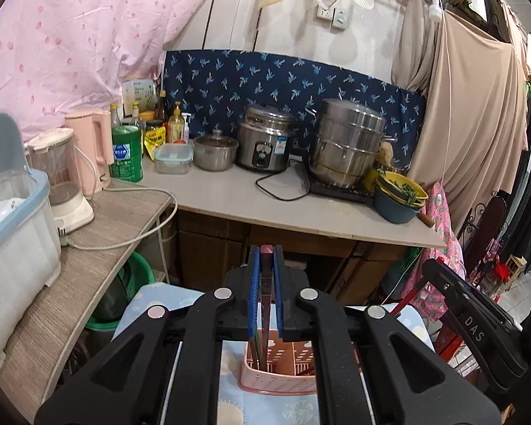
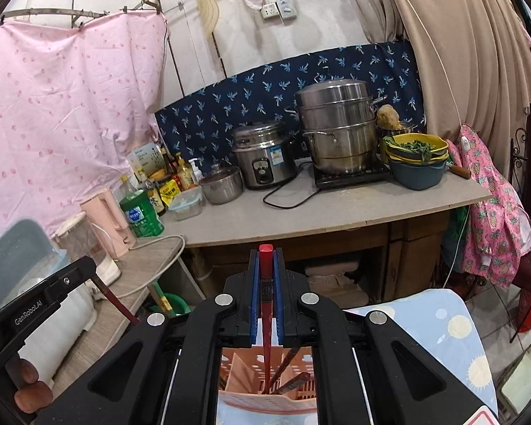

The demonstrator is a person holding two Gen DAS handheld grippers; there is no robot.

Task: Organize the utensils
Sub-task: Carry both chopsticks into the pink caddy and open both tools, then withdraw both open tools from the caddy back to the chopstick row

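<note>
The pink perforated plastic utensil basket (image 2: 265, 386) stands on the blue cloth with sun and cloud prints (image 2: 442, 322), right under both tools. In the right wrist view, the right tongs (image 2: 266, 258) are clamped on one red square-ended chopstick (image 2: 266, 304), held upright with its lower end inside the basket's near compartment. In the left wrist view, the left tongs (image 1: 266, 258) are likewise closed on one dark chopstick with a pink square end (image 1: 266, 283), its tip reaching down into the same basket (image 1: 279, 372).

The step in hand looks like dropping chopsticks into the holder. The next move probably calls for each pair of tongs to open while the stick stays vertical, so that it slides in rather than tips over the rim.

Count: one basket, two chopsticks being held, and at least two more dark sticks leaning inside toward 2 o'clock in the right view. Beyond, at 12 o'clock, the grey desk (image 2: 336, 209) carries one rice cooker (image 2: 265, 156), one stacked steel steamer (image 2: 338, 127) and one small lidded pot (image 2: 221, 182).
</note>
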